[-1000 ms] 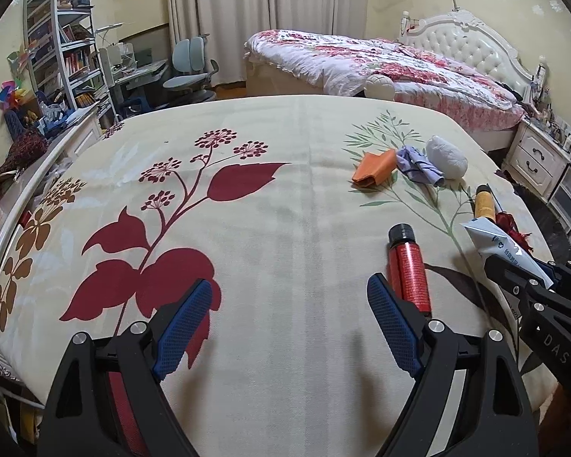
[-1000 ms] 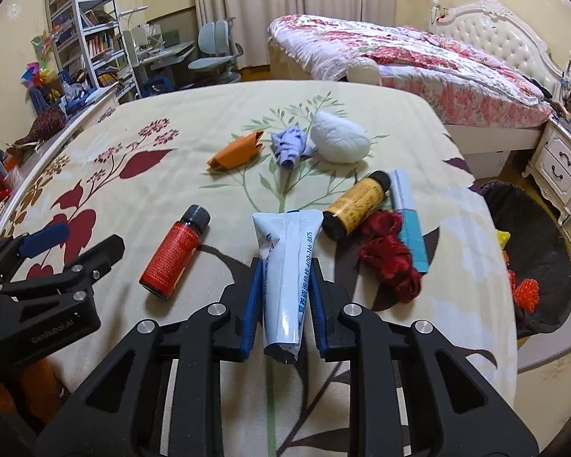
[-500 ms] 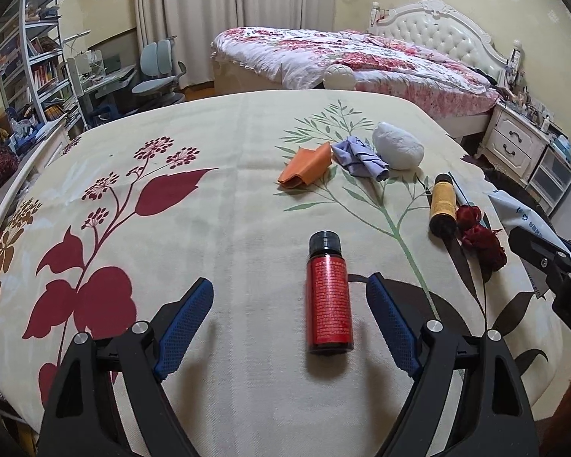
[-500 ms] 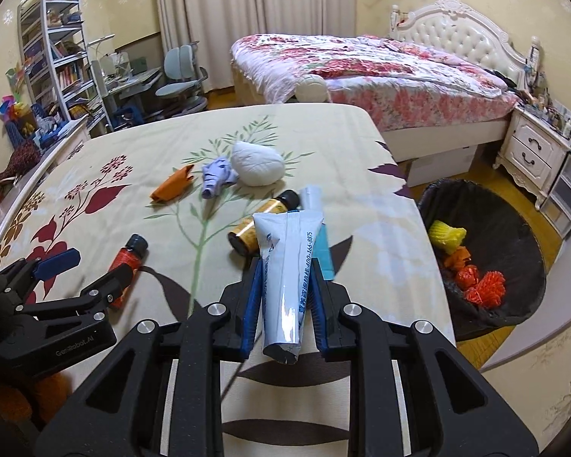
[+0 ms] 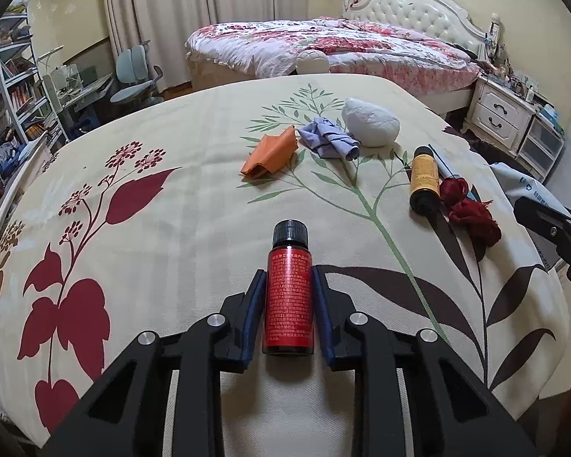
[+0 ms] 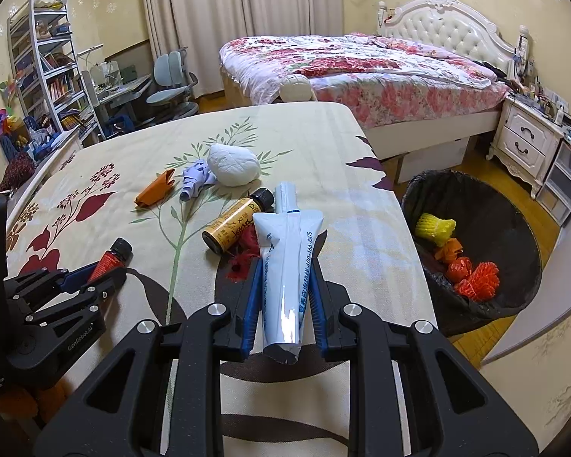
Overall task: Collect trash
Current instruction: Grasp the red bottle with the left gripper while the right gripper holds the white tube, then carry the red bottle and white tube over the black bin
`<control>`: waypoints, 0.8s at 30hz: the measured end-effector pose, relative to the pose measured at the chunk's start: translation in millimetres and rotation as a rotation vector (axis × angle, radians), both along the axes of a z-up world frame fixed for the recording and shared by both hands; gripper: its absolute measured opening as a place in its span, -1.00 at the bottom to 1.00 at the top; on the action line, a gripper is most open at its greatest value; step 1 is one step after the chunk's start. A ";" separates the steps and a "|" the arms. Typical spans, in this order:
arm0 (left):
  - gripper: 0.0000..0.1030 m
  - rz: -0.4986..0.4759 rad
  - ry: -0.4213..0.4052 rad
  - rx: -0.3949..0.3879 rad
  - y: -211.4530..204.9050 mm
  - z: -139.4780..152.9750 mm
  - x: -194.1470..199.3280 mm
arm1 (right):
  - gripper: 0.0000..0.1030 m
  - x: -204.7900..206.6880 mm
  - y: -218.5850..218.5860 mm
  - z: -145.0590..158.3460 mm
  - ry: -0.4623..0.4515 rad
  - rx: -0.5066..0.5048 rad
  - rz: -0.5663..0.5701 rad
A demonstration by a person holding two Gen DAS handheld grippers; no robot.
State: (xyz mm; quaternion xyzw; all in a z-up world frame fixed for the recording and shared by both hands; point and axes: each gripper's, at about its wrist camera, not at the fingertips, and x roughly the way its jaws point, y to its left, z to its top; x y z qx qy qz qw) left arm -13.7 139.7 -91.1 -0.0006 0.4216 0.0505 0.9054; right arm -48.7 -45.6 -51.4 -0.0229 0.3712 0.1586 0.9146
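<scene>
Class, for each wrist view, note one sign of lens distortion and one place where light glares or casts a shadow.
Left wrist view: the bedspread bulges into a dome and dark vignette fills the corners; the red bottle casts a soft shadow beneath its base. Right wrist view: the bookshelf bows inward; a bright glare streak runs along the white tube.

On the counter (image 6: pixel 346 160), the ball (image 6: pixel 233 164) lies behind the bottle (image 6: pixel 236 224), cloths (image 6: pixel 196 181) to its left; the bin (image 6: pixel 514 228) stands right of the counter, on the floor
</scene>
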 end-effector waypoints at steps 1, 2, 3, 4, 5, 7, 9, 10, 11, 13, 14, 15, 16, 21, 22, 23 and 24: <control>-0.47 -0.002 -0.003 -0.009 1.4 0.6 -0.2 | -0.55 -0.1 -0.2 0.0 -0.001 0.000 0.000; -0.47 -0.001 -0.004 -0.018 2.2 1.3 -0.5 | -0.55 0.0 -0.7 0.3 -0.001 0.000 0.000; -0.47 0.002 -0.006 -0.027 3.4 2.0 -1.2 | -0.55 0.0 -0.7 0.3 -0.002 0.001 0.000; -0.47 0.004 -0.010 -0.034 3.9 3.4 -1.0 | -0.55 -0.2 -1.7 0.9 -0.004 0.002 -0.001; -0.47 0.006 -0.016 -0.040 4.1 5.3 -1.9 | -0.55 -0.5 -2.8 1.9 -0.007 0.004 -0.002; -0.47 0.006 -0.040 -0.048 2.8 12.2 -4.3 | -0.55 -0.7 -5.0 4.4 -0.014 0.007 -0.007; -0.48 0.000 -0.066 -0.052 -0.6 20.3 -5.6 | -0.55 -0.6 -7.5 7.4 -0.022 0.010 -0.013; -0.48 -0.005 -0.083 -0.055 -3.1 25.2 -6.3 | -0.55 -0.7 -9.6 9.3 -0.028 0.013 -0.017; -0.47 -0.012 -0.098 -0.058 -5.5 29.7 -6.4 | -0.55 -1.0 -11.5 11.0 -0.035 0.015 -0.022; -0.47 -0.028 -0.140 -0.064 -12.6 40.8 -6.2 | -0.55 -1.0 -16.5 15.2 -0.053 0.017 -0.034; -0.48 -0.039 -0.163 -0.067 -17.0 46.1 -5.4 | -0.55 -0.9 -19.9 17.9 -0.065 0.017 -0.044; -0.47 -0.046 -0.178 -0.068 -20.2 50.2 -3.5 | -0.55 -0.1 -22.7 19.5 -0.073 0.017 -0.051; -0.47 -0.055 -0.194 -0.070 -24.6 54.6 -0.6 | -0.55 1.1 -27.6 22.5 -0.085 0.014 -0.063; -0.47 -0.110 -0.232 -0.069 -50.5 66.7 20.7 | -0.55 11.7 -52.7 32.2 -0.130 -0.003 -0.131; -0.47 -0.124 -0.235 -0.070 -56.6 67.9 26.1 | -0.55 14.7 -60.0 34.1 -0.138 -0.001 -0.151; -0.48 -0.138 -0.238 -0.074 -64.1 69.0 32.7 | -0.55 18.3 -67.6 35.2 -0.146 0.001 -0.171; -0.47 -0.148 -0.240 -0.077 -70.0 69.4 36.8 | -0.55 21.6 -74.1 36.1 -0.153 0.001 -0.188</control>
